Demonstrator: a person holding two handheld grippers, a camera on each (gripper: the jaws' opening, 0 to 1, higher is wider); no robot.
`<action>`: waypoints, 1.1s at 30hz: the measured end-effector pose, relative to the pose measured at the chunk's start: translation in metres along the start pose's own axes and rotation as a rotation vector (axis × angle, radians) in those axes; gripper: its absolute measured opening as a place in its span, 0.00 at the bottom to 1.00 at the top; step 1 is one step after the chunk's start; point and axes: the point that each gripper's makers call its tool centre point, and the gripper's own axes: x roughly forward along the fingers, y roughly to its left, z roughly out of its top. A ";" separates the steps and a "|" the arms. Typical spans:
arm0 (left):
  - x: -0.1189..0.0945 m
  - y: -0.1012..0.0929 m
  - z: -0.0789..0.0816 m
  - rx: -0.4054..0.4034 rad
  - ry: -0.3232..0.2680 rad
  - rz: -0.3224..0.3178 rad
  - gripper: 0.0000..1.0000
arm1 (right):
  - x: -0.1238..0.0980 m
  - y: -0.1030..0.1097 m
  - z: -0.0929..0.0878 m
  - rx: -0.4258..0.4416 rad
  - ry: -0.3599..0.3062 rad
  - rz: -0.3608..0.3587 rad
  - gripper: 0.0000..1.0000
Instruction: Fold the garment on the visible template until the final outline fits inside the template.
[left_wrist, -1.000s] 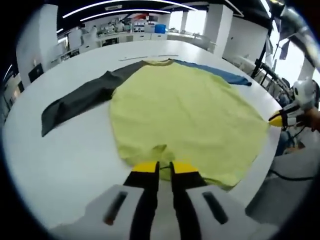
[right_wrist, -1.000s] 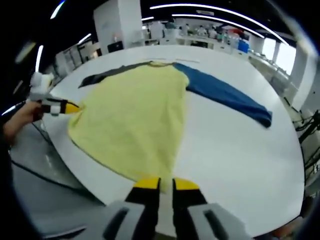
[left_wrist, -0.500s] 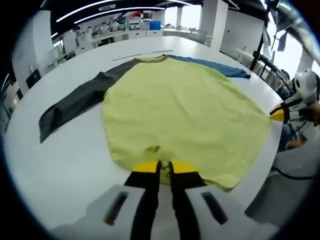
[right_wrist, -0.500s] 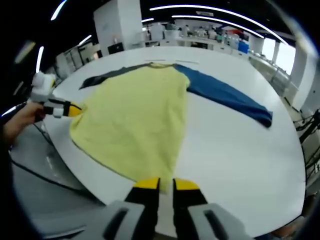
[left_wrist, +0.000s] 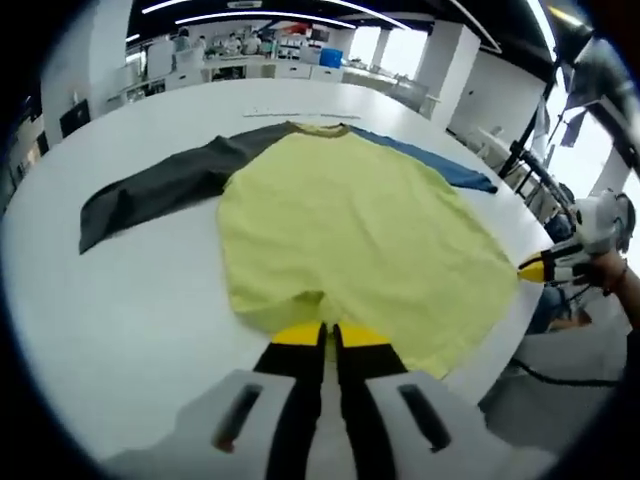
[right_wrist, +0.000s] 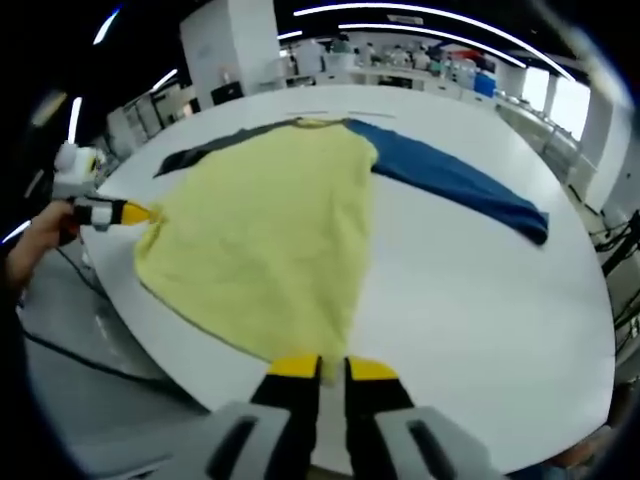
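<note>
We see the left gripper (left_wrist: 327, 335) pinched shut on the near hem of the yellow garment (left_wrist: 350, 235), the right gripper (right_wrist: 320, 368) clamped on its other corner; beyond, it lies flat on the white table (right_wrist: 480, 290), sleeves spread toward the far side.

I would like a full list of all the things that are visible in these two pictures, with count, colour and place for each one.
shirt: one, yellow body, spread flat on the table.
dark sleeve: one, dark grey, lying flat on the table to one side of the body.
blue sleeve: one, blue, lying flat on the opposite side.
table: one, white, under the shirt.
left gripper: one, yellow tips, shut on the shirt's bottom hem at one corner.
right gripper: one, yellow tips, shut on the hem at the other corner.
hand: one, holding the left gripper, at the table edge.
</note>
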 end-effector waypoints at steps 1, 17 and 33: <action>-0.005 0.002 0.000 0.000 -0.001 -0.002 0.01 | 0.000 0.000 -0.001 0.007 0.003 -0.001 0.03; -0.049 0.031 -0.044 -0.092 0.129 0.064 0.01 | -0.001 0.002 -0.005 0.013 0.025 0.022 0.00; -0.049 0.023 -0.082 -0.163 0.197 0.057 0.00 | -0.006 0.000 -0.017 -0.013 0.061 0.013 0.00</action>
